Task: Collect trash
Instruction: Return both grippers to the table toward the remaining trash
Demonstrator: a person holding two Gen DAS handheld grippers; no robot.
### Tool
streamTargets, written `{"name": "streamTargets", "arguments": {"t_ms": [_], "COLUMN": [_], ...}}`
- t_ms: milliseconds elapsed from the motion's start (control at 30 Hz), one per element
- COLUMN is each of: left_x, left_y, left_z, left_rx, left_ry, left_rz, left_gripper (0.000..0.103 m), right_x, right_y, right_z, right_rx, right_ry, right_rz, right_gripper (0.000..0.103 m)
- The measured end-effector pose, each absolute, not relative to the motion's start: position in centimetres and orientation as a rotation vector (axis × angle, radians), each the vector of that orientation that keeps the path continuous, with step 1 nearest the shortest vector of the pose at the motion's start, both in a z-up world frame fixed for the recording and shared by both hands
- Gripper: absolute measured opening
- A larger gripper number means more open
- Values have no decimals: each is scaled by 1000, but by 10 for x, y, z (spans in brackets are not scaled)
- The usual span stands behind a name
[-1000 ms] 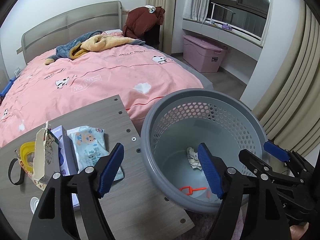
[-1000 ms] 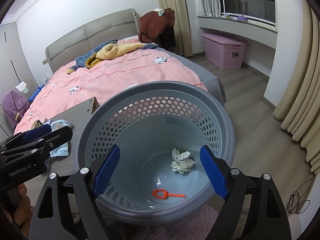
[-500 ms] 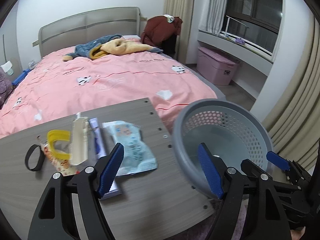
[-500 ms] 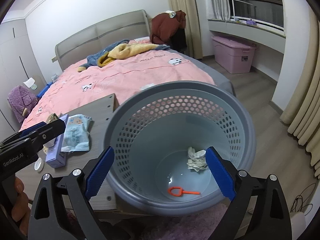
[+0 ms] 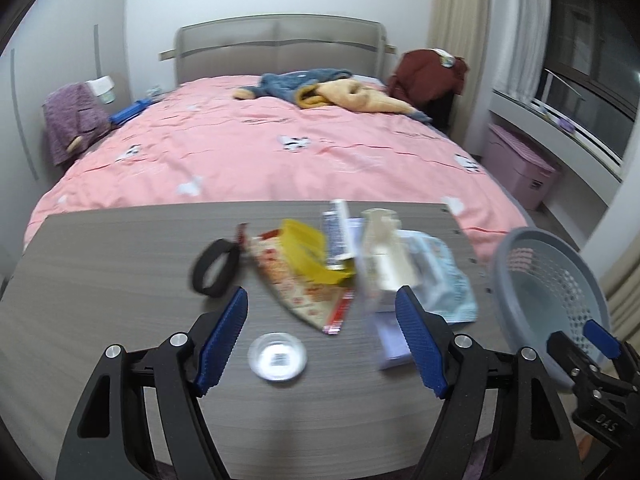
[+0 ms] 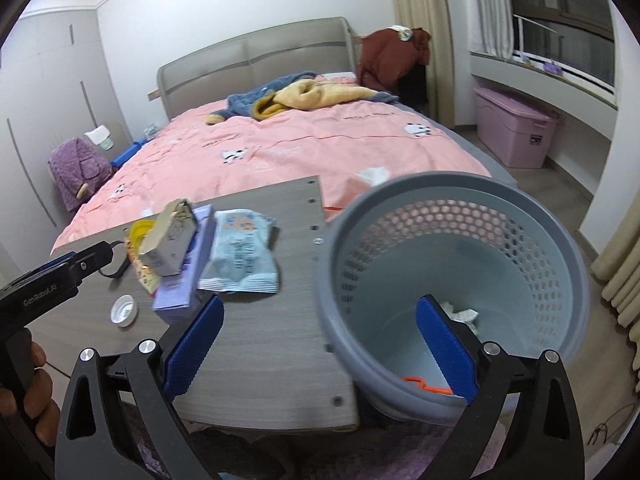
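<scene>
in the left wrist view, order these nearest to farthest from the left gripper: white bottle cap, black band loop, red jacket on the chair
1. The small white bottle cap, on the grey table just ahead, between the open left gripper's fingers.
2. The black band loop, farther up the table, toward the left.
3. The dark red jacket on the chair, beyond the bed, far right.

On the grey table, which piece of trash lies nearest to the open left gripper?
The small round white bottle cap: it lies alone between the left gripper fingers, while the wrappers and cartons sit farther back.
</scene>
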State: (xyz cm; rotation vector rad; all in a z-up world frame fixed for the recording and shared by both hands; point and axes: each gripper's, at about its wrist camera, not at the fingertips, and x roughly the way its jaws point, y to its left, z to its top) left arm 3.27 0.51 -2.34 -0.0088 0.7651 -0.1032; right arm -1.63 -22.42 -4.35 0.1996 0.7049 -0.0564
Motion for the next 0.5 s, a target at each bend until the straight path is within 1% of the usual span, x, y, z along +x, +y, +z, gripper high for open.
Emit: {"name": "streamTargets", "arguments": {"t_ms": [267,500], "left_x": [34,35], "left_y": [64,91], "left_z": [-32,-44], "left_rx": [-58,-81], "left_ry": [773,789], "left_rz": [26,84], "left_gripper": [73,73], "right_x": [7,34], "right_y": [-174,-134], "right_z": [-37,-38], "right_rx": [137,81], "right_ry": [689,695], "right_rz": [52,104], "right_gripper": [96,96]}}
